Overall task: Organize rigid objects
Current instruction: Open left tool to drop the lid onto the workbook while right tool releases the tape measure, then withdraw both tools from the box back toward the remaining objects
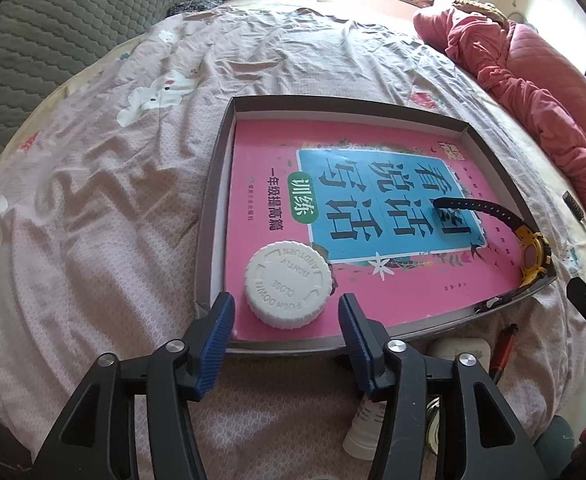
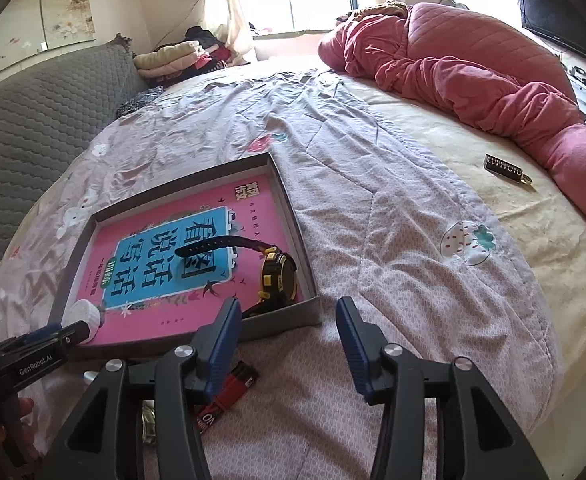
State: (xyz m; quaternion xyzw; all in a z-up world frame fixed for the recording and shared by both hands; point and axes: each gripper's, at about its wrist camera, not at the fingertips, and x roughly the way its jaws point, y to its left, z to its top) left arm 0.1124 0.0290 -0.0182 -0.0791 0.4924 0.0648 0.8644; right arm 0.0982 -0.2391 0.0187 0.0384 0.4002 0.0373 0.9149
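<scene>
Cap rests on book in tray, near left; my left gripper and right gripper gape empty. Risk: retreating fingers nudge cap or watch.

L tool & R tool — both angled down, pads apart, empty.

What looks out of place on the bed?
A small dark tag with a ring lies alone on the cream sheet, far from the tray. The watch lies on its side, wedged in the tray's near corner.
</scene>
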